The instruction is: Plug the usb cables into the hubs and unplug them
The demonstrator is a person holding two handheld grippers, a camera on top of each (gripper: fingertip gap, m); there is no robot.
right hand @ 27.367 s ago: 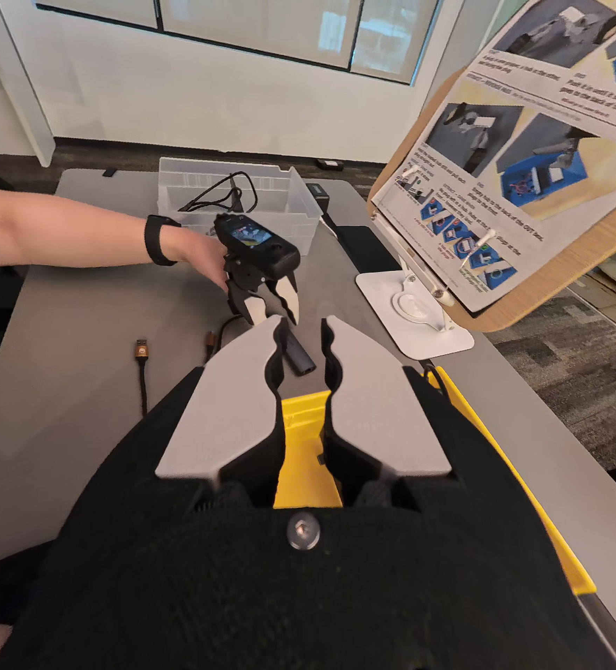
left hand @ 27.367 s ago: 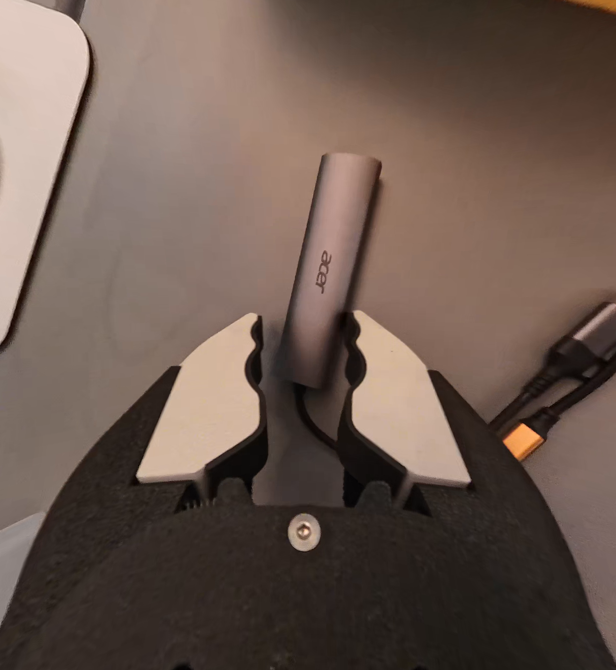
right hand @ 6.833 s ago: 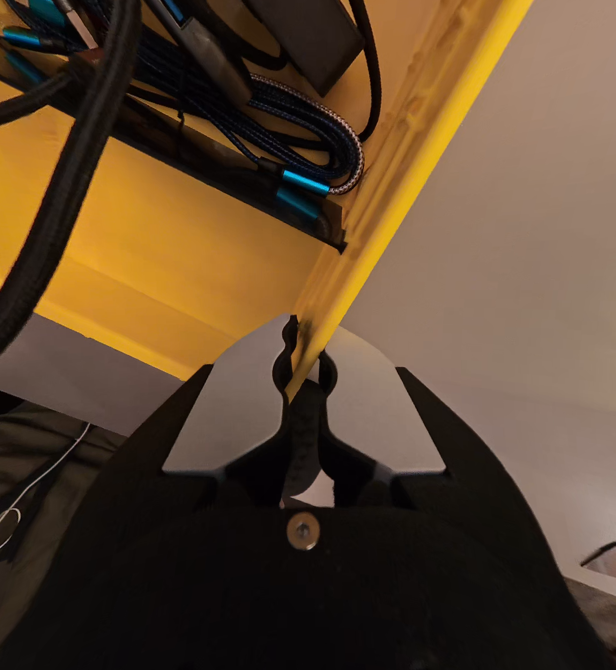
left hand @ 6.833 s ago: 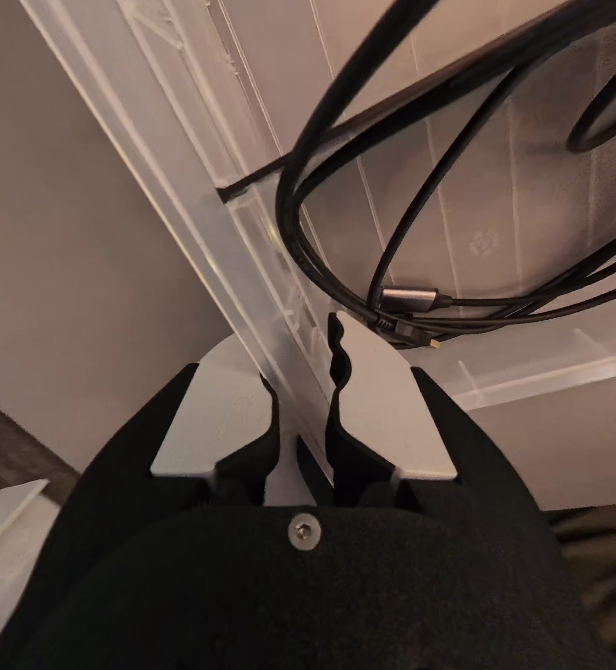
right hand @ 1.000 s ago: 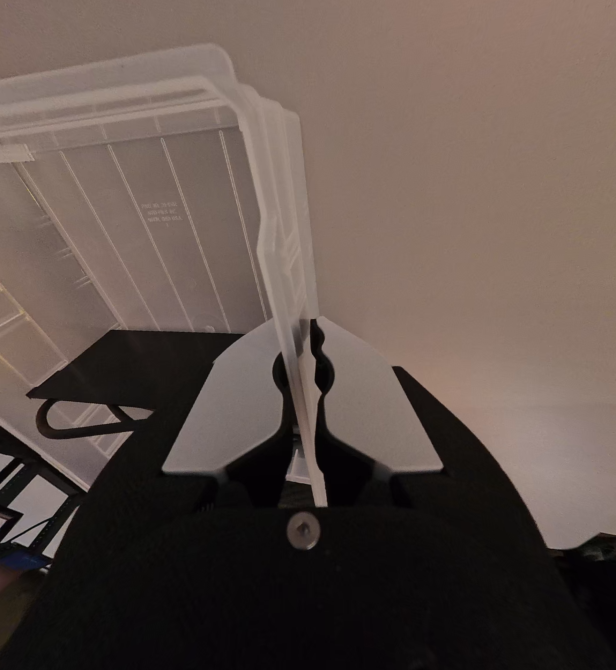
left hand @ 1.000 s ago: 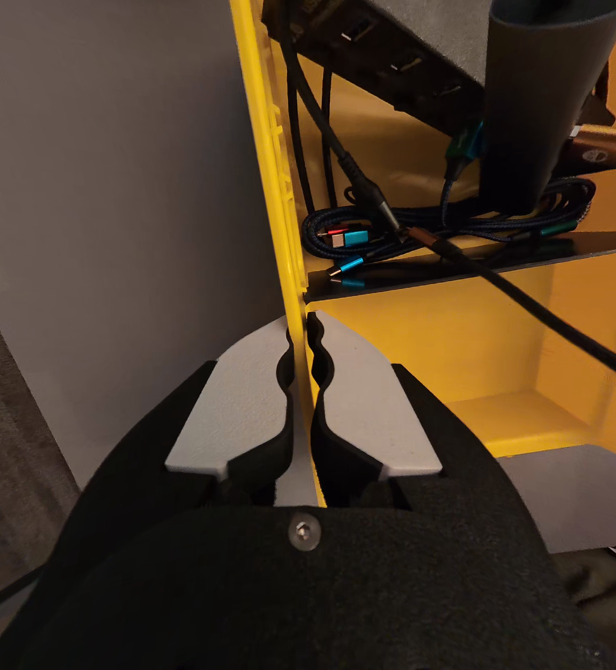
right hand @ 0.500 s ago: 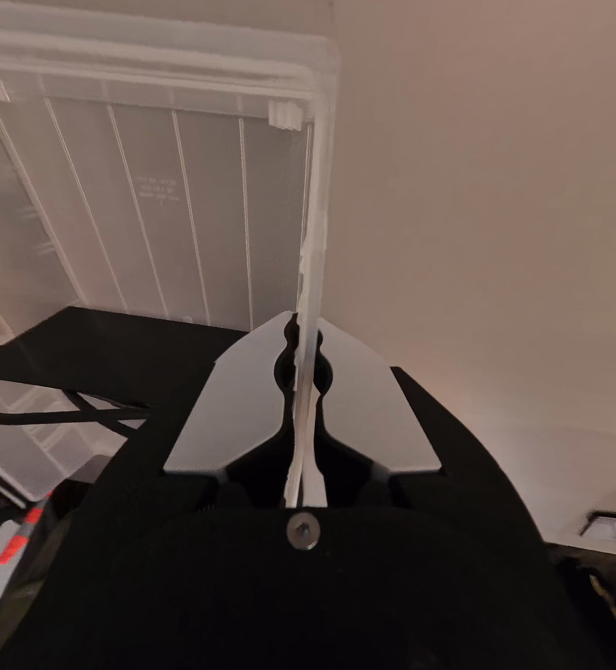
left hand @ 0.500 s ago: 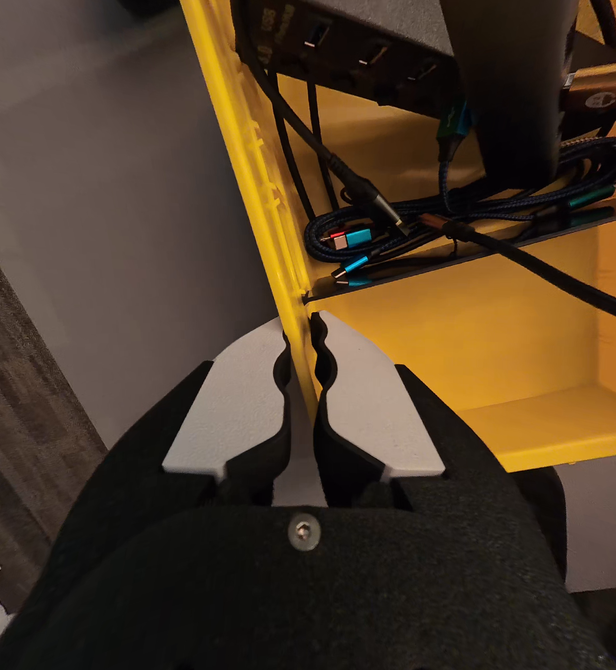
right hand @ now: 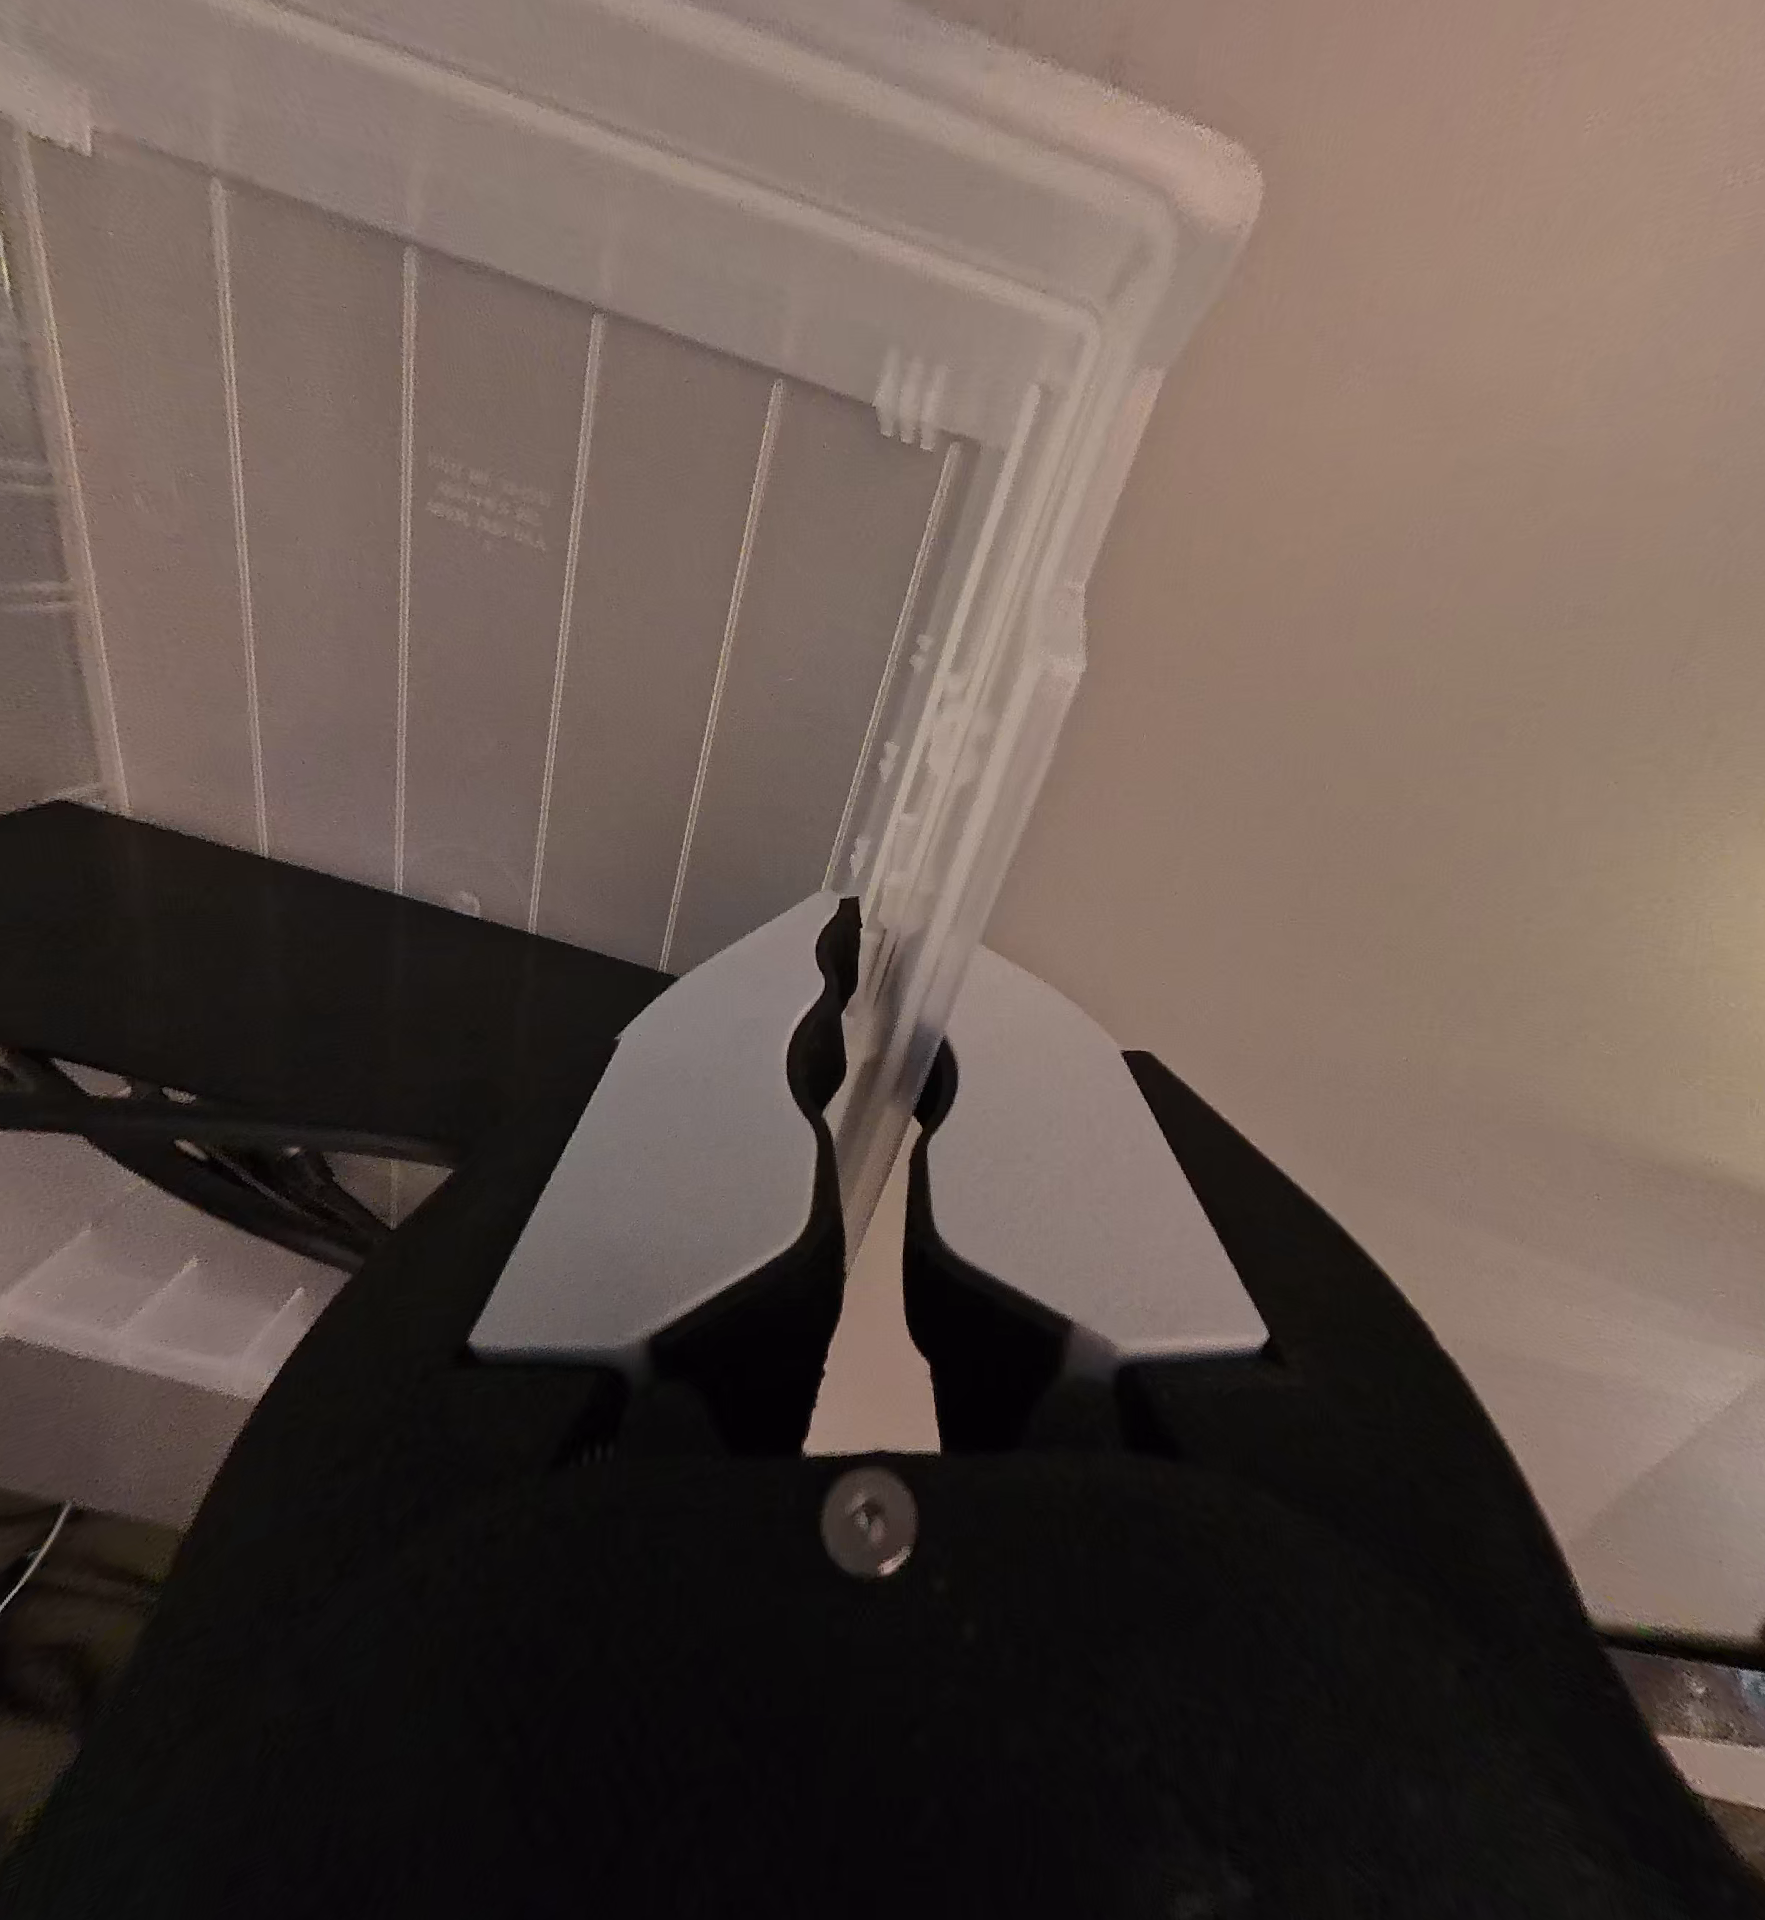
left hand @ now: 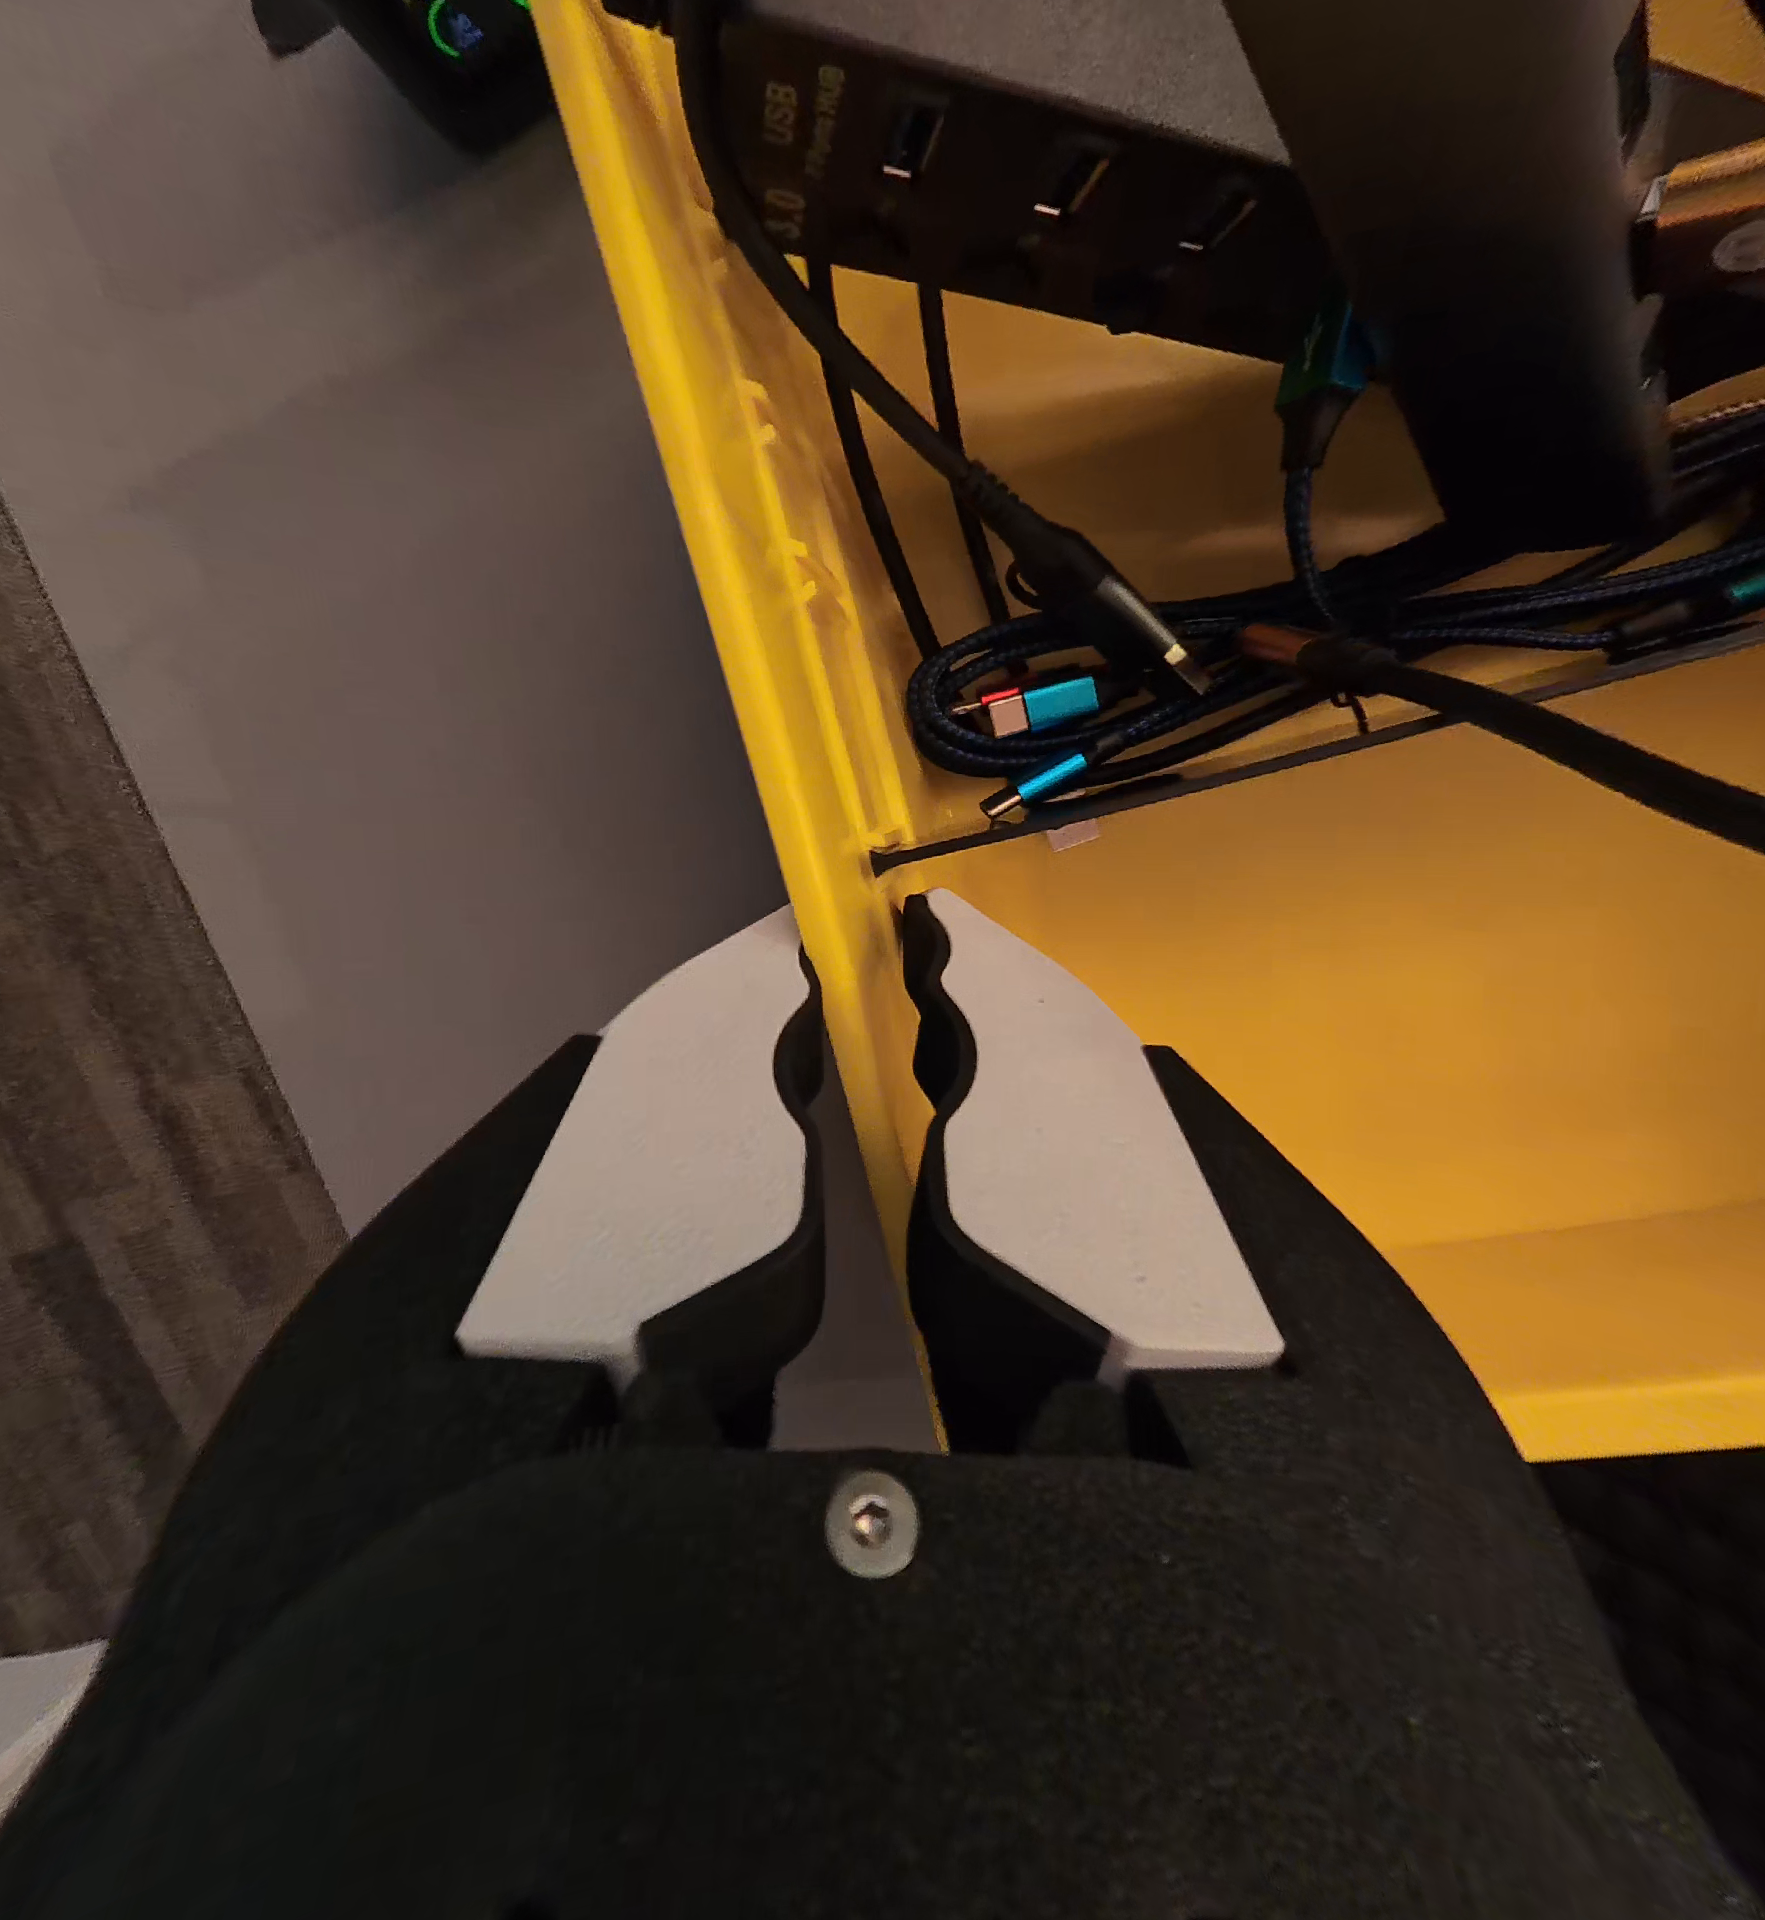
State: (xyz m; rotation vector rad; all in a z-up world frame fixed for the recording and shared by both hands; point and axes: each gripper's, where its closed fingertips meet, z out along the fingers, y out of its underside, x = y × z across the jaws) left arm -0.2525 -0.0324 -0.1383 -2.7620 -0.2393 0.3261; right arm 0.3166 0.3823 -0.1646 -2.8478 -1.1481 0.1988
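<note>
My left gripper [left hand: 857, 914] is shut on the side wall of a yellow bin [left hand: 805, 727], just below its black divider. Beyond the divider lie a black USB hub [left hand: 1013, 177] with several ports, a grey hub [left hand: 1460, 260], coiled blue braided USB cables [left hand: 1065, 707] and a black cable with a grey plug [left hand: 1117, 603]. My right gripper [right hand: 883, 935] is shut on the side wall of a clear plastic bin [right hand: 545, 520]. That bin holds a black divider [right hand: 234, 935] with black cables [right hand: 182, 1132] beyond it. The clear wall partly hides the right fingertip.
Both bins sit on a grey table [left hand: 390, 520], which also shows in the right wrist view [right hand: 1480, 727]. A black device with a green light [left hand: 442, 52] lies past the yellow bin. Carpet floor [left hand: 26, 935] shows beyond the table edge. A copper-coloured plug [left hand: 1740, 229] sits beside the grey hub. Some 70 cm of space lies between my two pairs of fingers.
The yellow bin has swung in the left view and its wall now leans left, with more floor showing. The clear bin has turned in the right view and its corner now sits right. Both grips hold.
</note>
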